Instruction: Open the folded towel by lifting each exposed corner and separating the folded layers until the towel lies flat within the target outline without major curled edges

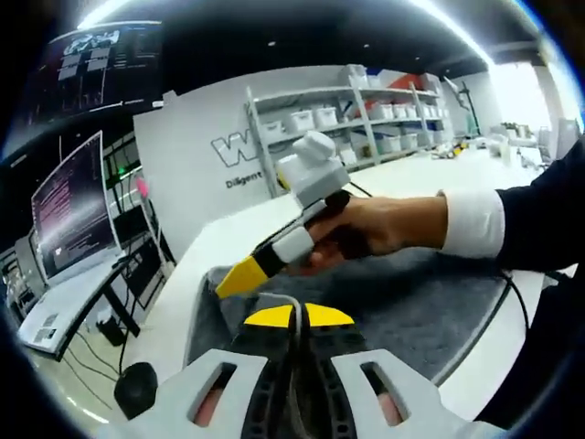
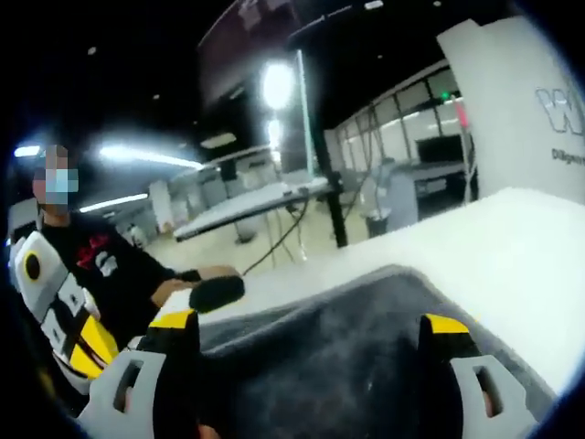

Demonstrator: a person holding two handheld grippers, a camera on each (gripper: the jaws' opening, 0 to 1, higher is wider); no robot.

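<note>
**STATUS: TOWEL UNFOLD – PARTLY DONE, EDGE WORK IN PROGRESS**

Towel (image 1: 430,302): dark grey, located on the white table (image 1: 238,238), lying across the near tabletop. In the left gripper view most of its area is seen spread out, approx. flat. A dark curved line (image 1: 484,334) is seen on the table along the towel's near side; prob. the target outline, but not confirmed.

Left gripper (image 1: 299,315): yellow tips are pressed together; a thin pale strip is seen between them at the towel's edge, so a pinch on the towel is judged likely, not certain.

Right gripper (image 2: 311,329): jaws are spread wide, with towel (image 2: 347,357) surface seen between and below them; nothing is held. In the left gripper view it is carried in a hand (image 1: 384,224), its tip low at the towel's far-left corner (image 1: 224,283).

Remaining, as judged: that corner looks raised or bunched, so it is to be pulled out and flattened. Fit within the outline cannot be checked.
</note>
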